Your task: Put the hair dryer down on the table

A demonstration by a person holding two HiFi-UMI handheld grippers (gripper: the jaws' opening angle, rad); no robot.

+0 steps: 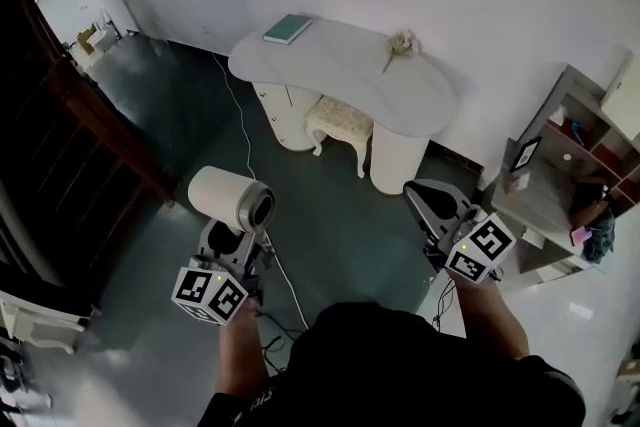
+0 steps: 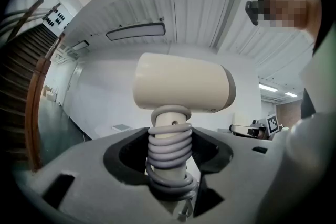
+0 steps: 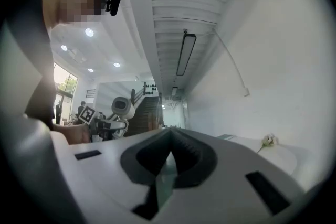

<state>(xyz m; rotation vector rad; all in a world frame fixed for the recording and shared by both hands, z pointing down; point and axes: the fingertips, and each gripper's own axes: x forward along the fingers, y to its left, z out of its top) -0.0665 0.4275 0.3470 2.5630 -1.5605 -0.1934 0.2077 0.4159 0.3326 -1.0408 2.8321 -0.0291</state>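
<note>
Left gripper (image 1: 238, 245) fingers clamp the hair dryer (image 1: 232, 197) by its cord-wrapped handle (image 2: 169, 150): rigid, top-heavy, probably light. Right gripper (image 1: 428, 203) fingers closed, empty; worktop (image 1: 340, 65) well ahead.

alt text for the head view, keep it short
The left gripper holds a cream hair dryer by its handle above a dark floor, while the right gripper is shut and empty. Ahead stands a white table with a teal book and a flower on it.
</note>
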